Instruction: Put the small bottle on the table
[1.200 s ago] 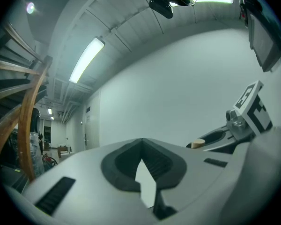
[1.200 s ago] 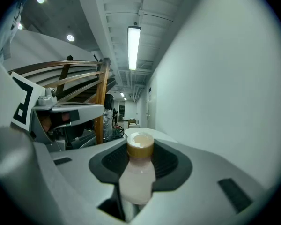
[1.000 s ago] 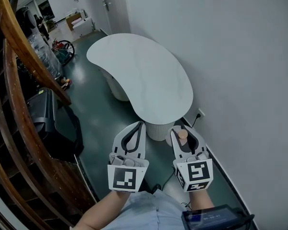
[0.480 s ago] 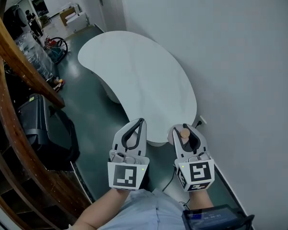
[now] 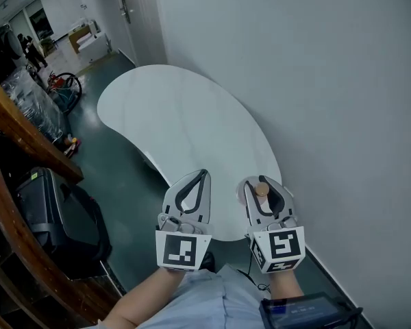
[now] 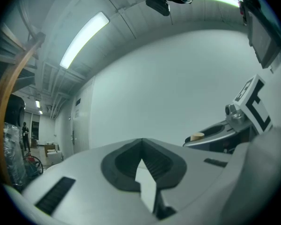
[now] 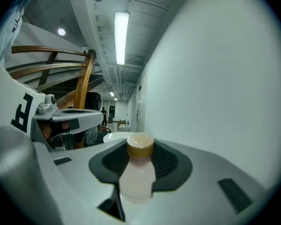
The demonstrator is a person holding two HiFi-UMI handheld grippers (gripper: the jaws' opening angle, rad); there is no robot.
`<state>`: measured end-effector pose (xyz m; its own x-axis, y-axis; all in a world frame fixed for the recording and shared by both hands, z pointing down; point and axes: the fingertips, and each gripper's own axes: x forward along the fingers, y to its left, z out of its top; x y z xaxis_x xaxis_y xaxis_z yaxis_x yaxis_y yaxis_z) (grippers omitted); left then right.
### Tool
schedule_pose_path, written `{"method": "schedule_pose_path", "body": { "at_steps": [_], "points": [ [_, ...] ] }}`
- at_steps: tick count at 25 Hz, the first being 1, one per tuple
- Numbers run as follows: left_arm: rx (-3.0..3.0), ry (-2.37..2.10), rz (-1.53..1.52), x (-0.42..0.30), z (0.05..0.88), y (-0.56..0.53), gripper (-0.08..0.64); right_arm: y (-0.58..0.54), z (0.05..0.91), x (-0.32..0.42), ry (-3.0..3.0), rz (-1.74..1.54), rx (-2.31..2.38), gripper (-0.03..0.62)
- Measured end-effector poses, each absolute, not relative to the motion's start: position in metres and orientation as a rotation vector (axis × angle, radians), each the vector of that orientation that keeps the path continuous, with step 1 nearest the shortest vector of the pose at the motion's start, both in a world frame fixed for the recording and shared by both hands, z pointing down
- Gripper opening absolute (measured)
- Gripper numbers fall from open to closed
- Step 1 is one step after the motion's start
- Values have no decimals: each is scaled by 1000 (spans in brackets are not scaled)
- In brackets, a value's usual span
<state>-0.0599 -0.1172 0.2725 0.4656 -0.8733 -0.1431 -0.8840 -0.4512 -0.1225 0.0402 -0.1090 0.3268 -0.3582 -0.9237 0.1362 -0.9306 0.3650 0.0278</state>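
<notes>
A small pale bottle [image 5: 262, 192] with a tan cap [image 7: 140, 145] stands upright between the jaws of my right gripper [image 5: 260, 181], which is shut on it. In the right gripper view the bottle's milky body [image 7: 137, 179] fills the gap in the dark pads [image 7: 171, 165]. My left gripper [image 5: 203, 175] sits beside it, shut with nothing in it; its jaws meet at the tip in the left gripper view [image 6: 141, 143]. Both grippers hover over the near end of the white kidney-shaped table [image 5: 185, 125], whose top is bare.
A white wall [image 5: 329, 81] runs close along the table's right side. To the left are a wooden stair rail [image 5: 24, 139], a black case [image 5: 51, 214] on the green floor, plastic-wrapped items [image 5: 31, 105] and a wheel [image 5: 63, 86]. A small screen [image 5: 301, 312] hangs below my right gripper.
The view has moved forward: the table has slid nearer and its near end now lies under both grippers. The right gripper's hold on the bottle is unchanged; the left stays shut.
</notes>
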Motion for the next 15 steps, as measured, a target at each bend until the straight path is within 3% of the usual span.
{"method": "schedule_pose_path", "body": {
  "at_steps": [15],
  "points": [
    [-2619,1466,70,-22,285,-165,0,-149,336,66,-2427,122,1712,124]
  ]
}}
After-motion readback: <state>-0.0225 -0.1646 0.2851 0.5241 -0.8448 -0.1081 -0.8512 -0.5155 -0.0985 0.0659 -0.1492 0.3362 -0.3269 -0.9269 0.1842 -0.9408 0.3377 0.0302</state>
